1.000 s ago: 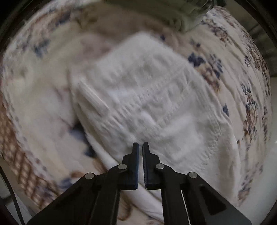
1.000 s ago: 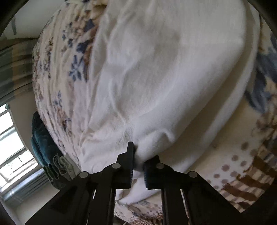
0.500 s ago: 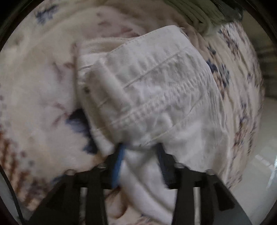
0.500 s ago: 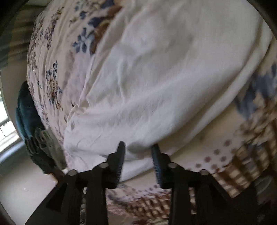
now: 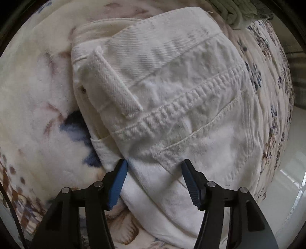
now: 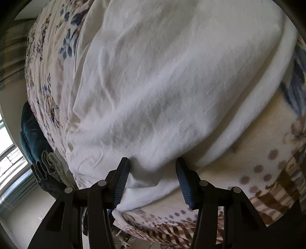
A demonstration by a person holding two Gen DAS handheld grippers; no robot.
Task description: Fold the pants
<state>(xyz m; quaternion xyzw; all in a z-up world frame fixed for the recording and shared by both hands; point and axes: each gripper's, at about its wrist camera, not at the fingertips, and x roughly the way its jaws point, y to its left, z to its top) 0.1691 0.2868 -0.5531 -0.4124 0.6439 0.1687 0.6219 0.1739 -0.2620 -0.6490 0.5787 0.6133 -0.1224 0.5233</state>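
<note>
The white pants (image 5: 172,107) lie folded on a bed, spread over a fleecy flowered blanket (image 5: 34,115) that fills the left half of the left wrist view. Their waistband end takes up the middle of that frame, with a belt loop (image 5: 114,82) at centre left and a stitched pocket edge running toward the right. The left gripper (image 5: 154,182) sits at the bottom centre with its fingers (image 5: 117,183) spread wide; the near fold of the pants lies between them, but they do not close on it. At the upper right of that frame a pile of pale green folded clothes (image 5: 239,11) rests on the bed, and pale floor (image 5: 286,182) shows at the lower right beyond the mattress edge.

In the right wrist view the smooth leg cloth of the pants (image 6: 172,86) fills the centre and top. The right gripper (image 6: 152,182) is at the bottom centre, fingers (image 6: 121,180) likewise spread, with a rounded fold of cloth bulging between them and touching the left one. The blanket's dotted and checked border (image 6: 267,172) runs along the lower right. At the left edge a stack of dark teal and grey clothes (image 6: 36,145) sits past the bed's flowered sheet (image 6: 47,67), with a bright window (image 6: 7,153) behind it.
</note>
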